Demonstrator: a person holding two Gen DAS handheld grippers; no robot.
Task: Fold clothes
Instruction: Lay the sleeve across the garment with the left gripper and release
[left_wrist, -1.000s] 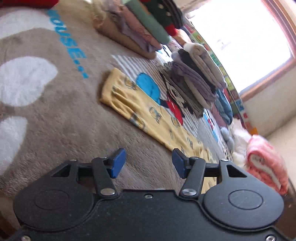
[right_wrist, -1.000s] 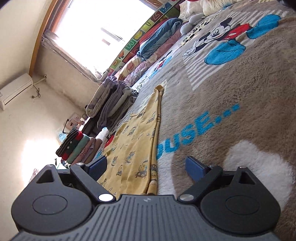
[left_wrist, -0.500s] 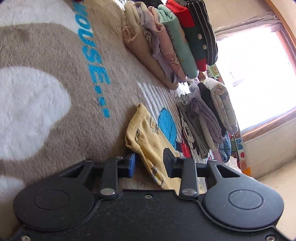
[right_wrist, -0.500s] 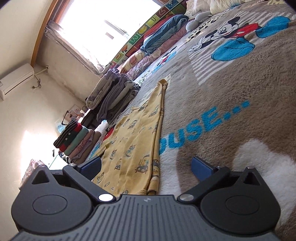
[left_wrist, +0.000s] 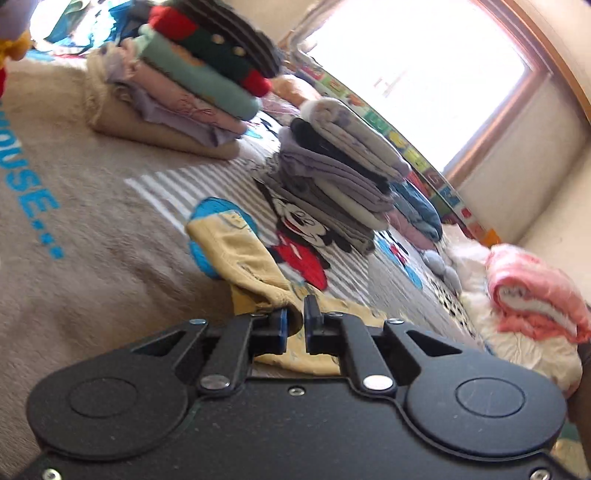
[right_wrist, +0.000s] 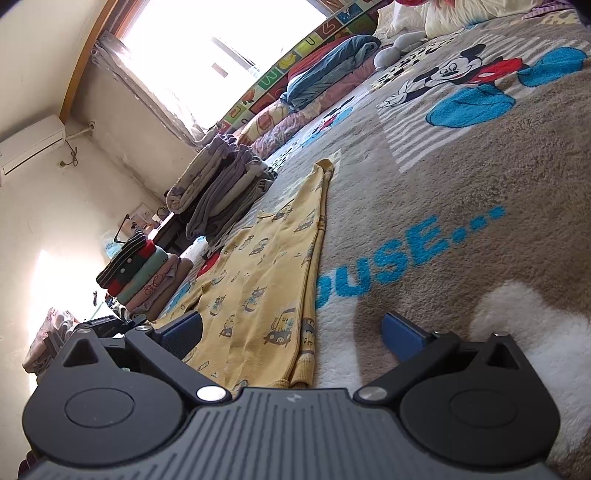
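Left wrist view: left gripper (left_wrist: 294, 325) clamped on a bunched edge of the yellow cartoon-print cotton garment (left_wrist: 243, 258), fabric pinched between the blue pads and lifted off the brown plush Mickey blanket (left_wrist: 92, 229). Right gripper (right_wrist: 291, 332) jaws wide apart, nothing in them, hovering just above the garment's near hem (right_wrist: 295, 369); the rest lies flat on the blanket. Imo next: right grabs the hem corner w/ a full pinch through both layers, then both lift evenly and carry over so edges line up. Keep tension light, else the flat part drags. Folded stacks (left_wrist: 177, 85) sit near, steer clear.
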